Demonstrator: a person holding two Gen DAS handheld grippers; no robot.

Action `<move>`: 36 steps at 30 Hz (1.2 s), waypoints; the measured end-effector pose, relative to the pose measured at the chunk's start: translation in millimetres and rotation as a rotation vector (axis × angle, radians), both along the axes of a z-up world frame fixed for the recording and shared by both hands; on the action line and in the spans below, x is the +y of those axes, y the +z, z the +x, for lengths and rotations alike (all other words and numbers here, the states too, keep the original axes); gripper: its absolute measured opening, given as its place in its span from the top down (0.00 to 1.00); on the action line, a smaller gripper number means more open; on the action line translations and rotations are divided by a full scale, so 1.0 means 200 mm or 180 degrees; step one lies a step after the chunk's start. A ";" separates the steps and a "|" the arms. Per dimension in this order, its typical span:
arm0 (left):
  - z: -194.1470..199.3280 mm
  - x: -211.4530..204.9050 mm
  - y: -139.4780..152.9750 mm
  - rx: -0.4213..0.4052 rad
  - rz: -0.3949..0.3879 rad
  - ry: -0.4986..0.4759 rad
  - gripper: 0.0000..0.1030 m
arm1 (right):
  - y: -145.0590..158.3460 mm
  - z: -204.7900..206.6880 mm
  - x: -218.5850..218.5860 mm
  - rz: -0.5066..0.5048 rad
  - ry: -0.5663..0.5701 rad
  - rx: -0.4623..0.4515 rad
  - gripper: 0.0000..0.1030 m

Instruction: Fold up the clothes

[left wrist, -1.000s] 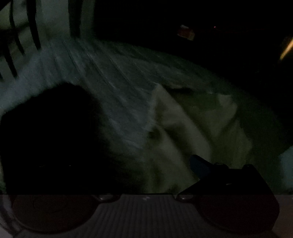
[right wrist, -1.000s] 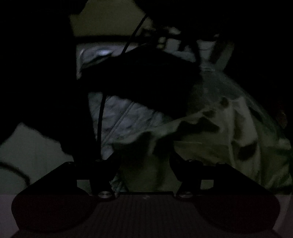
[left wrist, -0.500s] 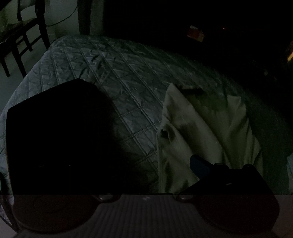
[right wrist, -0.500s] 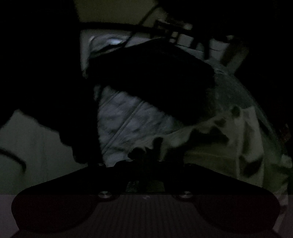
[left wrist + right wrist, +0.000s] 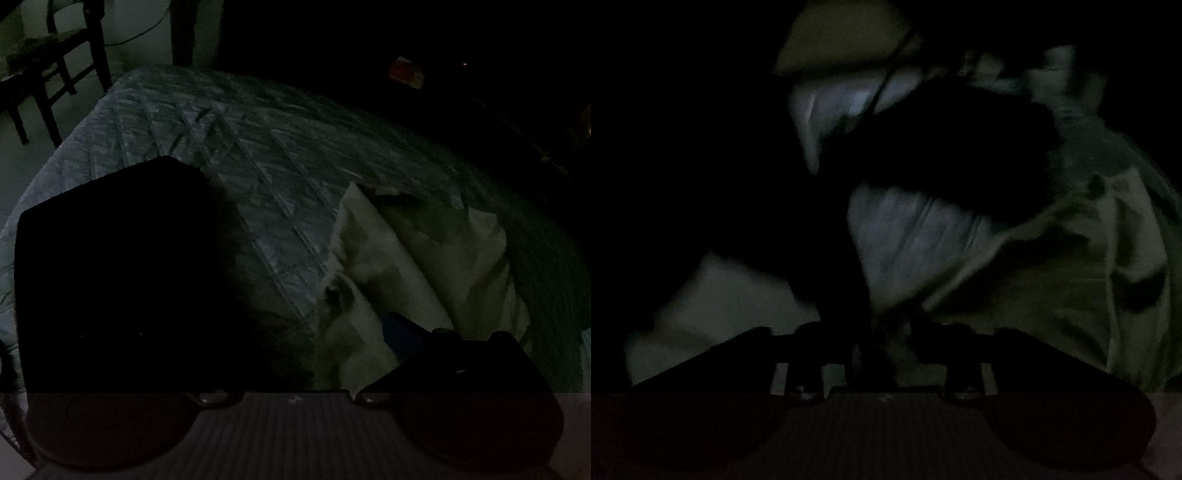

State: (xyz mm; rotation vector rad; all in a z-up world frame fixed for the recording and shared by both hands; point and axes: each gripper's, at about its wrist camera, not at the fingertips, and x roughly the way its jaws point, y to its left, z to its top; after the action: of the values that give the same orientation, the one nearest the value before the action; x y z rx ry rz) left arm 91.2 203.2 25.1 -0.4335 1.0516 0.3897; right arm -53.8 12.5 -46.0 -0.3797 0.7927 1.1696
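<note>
The room is very dark. A pale garment with dark patches (image 5: 424,258) lies crumpled on a grey quilted bed cover (image 5: 277,147). My left gripper (image 5: 295,325) hangs over the garment's near edge. Its right finger (image 5: 402,332) stands far out to the side and its left finger is lost in a black shape (image 5: 118,277). In the right wrist view the same garment (image 5: 1052,295) spreads to the right. My right gripper (image 5: 886,332) sits at its near edge; the jaws are opening, with the cloth's edge and a dark cord (image 5: 860,288) between the fingers but not pinched.
A large angular black mass covers the quilt's left side in the left wrist view. A dark bulk (image 5: 953,147) hangs over the bed in the right wrist view. A dark wooden chair (image 5: 55,74) stands beyond the bed's far corner. Pale floor (image 5: 738,302) shows at lower left.
My right gripper's fingers closed together at the garment's edge half a second ago and now stand apart again, the view tilted and blurred. The left wrist view has sharpened and barely shifted.
</note>
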 end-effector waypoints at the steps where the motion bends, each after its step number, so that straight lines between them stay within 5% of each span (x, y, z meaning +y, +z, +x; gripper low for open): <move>1: 0.00 0.01 0.00 0.0003 -0.0002 0.0040 0.01 | 0.02 0.04 -0.02 0.0154 -0.0226 -0.0028 0.45; 6: 0.01 0.02 -0.03 0.0087 0.0039 0.0134 0.01 | -0.03 0.25 0.05 0.0017 -0.0936 -0.0550 0.48; 10: 0.03 -0.01 -0.07 0.0147 0.0117 0.0047 0.01 | -0.17 0.40 0.19 -0.0172 -0.1047 -0.0554 0.52; 16: 0.14 -0.03 -0.27 0.0577 0.0257 -0.0106 0.01 | -0.23 0.21 0.21 -0.0497 -0.0280 -0.0448 0.54; 19: 0.18 -0.01 -0.35 0.0700 0.0292 -0.0107 0.01 | -0.17 0.17 0.13 -0.0544 0.0070 -0.0095 0.44; 22: 0.19 0.03 -0.35 0.0661 0.0214 0.0038 0.02 | -0.09 0.33 0.05 -0.0254 -0.0454 -0.0032 0.36; 27: 0.21 0.02 -0.35 0.0653 0.0232 0.0030 0.01 | -0.11 0.71 0.15 -0.0202 -0.1145 -0.0248 0.44; 32: 0.24 -0.01 -0.43 0.0795 0.0323 -0.0132 0.01 | -0.23 0.80 0.26 -0.0296 -0.1150 -0.0293 0.45; 36: 0.25 0.03 -0.50 0.0852 0.0256 -0.0088 0.00 | -0.22 0.55 0.24 -0.0420 -0.0531 -0.0313 0.47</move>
State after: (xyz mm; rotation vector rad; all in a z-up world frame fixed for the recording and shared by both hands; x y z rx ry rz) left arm 140.4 208.7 -75.7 -0.2995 1.2955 0.4727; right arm 57.2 60.4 -89.0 -0.4677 0.8019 0.9388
